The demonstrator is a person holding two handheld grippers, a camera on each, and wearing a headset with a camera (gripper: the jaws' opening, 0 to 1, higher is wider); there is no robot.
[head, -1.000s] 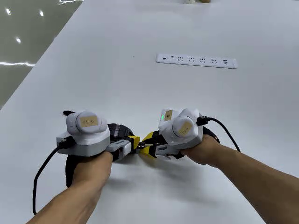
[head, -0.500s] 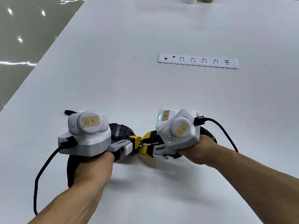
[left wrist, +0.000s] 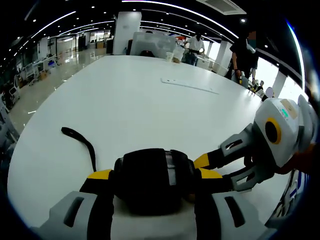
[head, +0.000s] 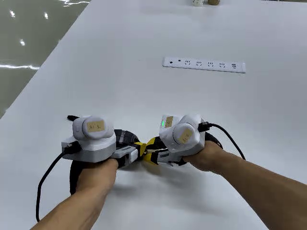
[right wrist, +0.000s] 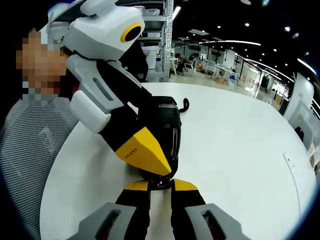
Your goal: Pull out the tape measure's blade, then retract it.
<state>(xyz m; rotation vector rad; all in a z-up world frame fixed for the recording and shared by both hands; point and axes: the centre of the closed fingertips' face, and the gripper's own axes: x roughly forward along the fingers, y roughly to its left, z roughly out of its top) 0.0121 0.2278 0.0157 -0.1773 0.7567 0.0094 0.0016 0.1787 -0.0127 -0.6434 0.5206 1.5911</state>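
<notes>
A black tape measure (left wrist: 149, 192) sits between the yellow-padded jaws of my left gripper (left wrist: 152, 175), which is shut on its case; its black wrist strap (left wrist: 80, 142) trails on the white table. My right gripper (right wrist: 161, 186) points at the case's (right wrist: 167, 131) mouth, its jaws pinched on the small blade hook (right wrist: 160, 182) right at the case. In the head view the left gripper (head: 136, 148) and right gripper (head: 148, 154) meet tip to tip, with the tape measure (head: 123, 137) partly hidden under the left one. Almost no blade shows.
A white power strip (head: 204, 63) lies further back on the white table (head: 120, 72). The table's left edge (head: 43, 62) drops to a glossy floor. Black cables (head: 48, 177) trail from both grippers toward me. People stand beyond the table's far end (left wrist: 195, 45).
The right gripper has moved left toward the left one, closing the short gap where a bit of blade showed. The left gripper has kept its hold on the case.
</notes>
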